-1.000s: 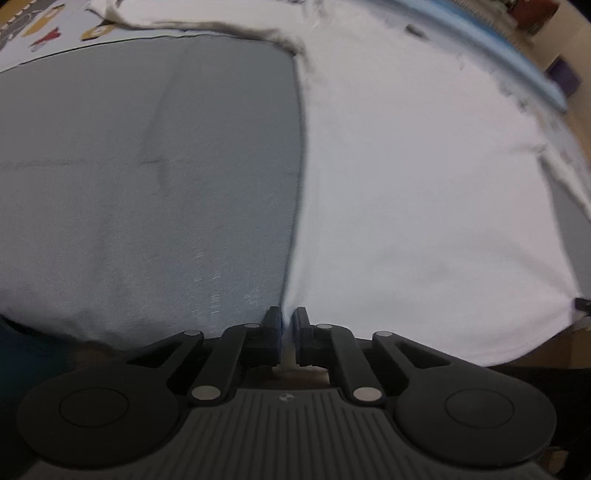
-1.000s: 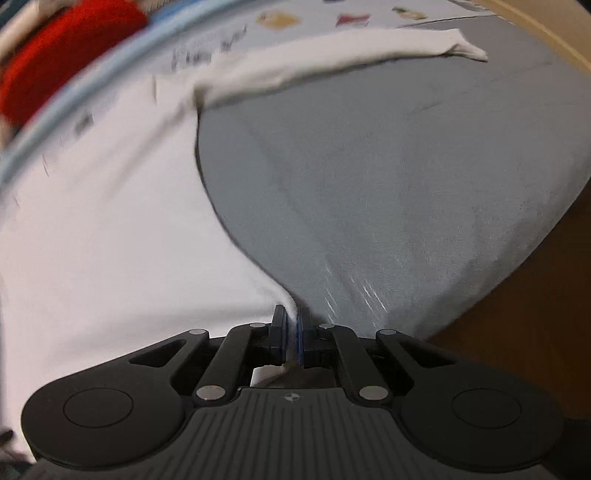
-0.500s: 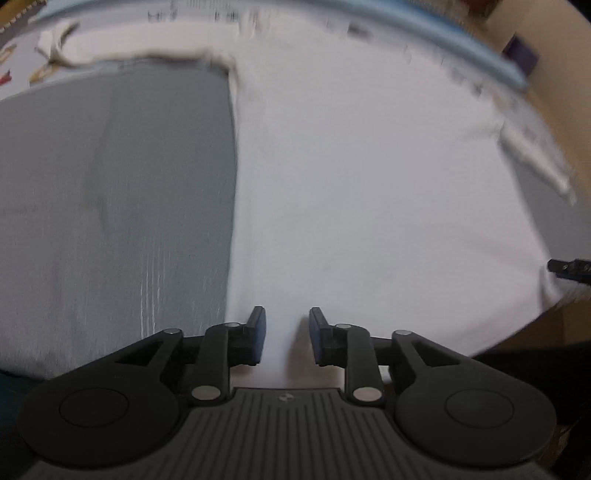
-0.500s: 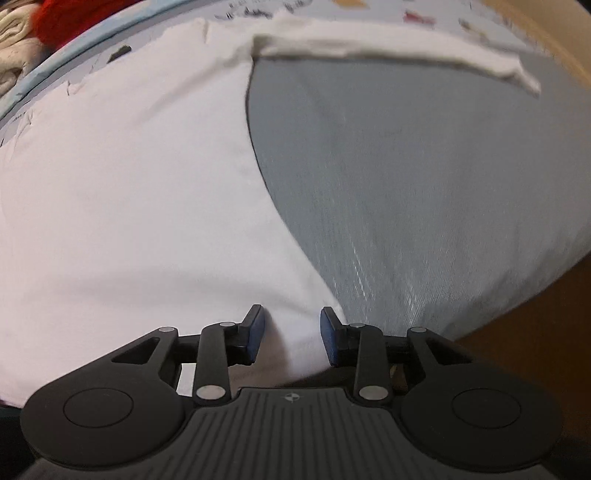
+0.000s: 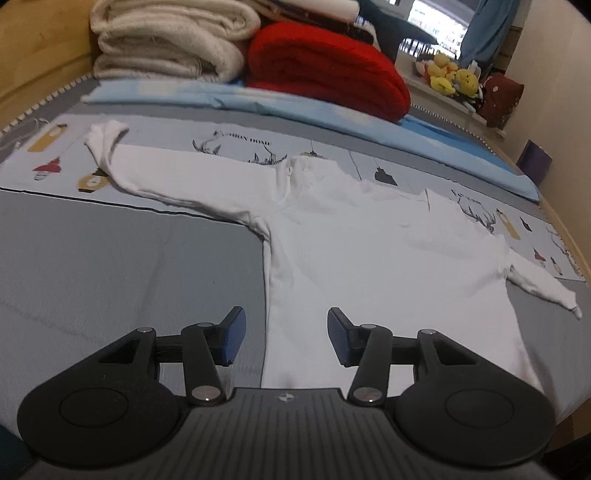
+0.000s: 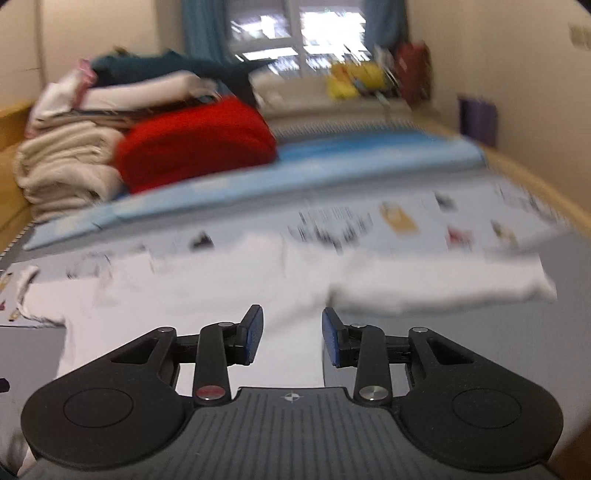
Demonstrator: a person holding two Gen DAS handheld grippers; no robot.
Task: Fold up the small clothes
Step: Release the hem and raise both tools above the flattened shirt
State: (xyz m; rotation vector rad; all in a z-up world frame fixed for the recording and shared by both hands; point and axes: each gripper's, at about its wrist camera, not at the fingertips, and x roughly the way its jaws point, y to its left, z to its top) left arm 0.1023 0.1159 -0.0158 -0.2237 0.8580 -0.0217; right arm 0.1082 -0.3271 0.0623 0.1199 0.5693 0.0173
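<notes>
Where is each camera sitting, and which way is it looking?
Left wrist: sits on the left gripper, looks along its open fingers across the white shirt toward the red blanket.
Right wrist: sits on the right gripper, fingers open too, looks over the blurred shirt toward the window.
Both show: shirt, red blanket, cream towels.

Both tongs (image 5: pixel 283 338) (image 6: pixel 291 334) now off shirt (image 5: pixel 369 251), raised.

Bright window (image 6: pixel 295 33), beige walls (image 6: pixel 498 55)
</notes>
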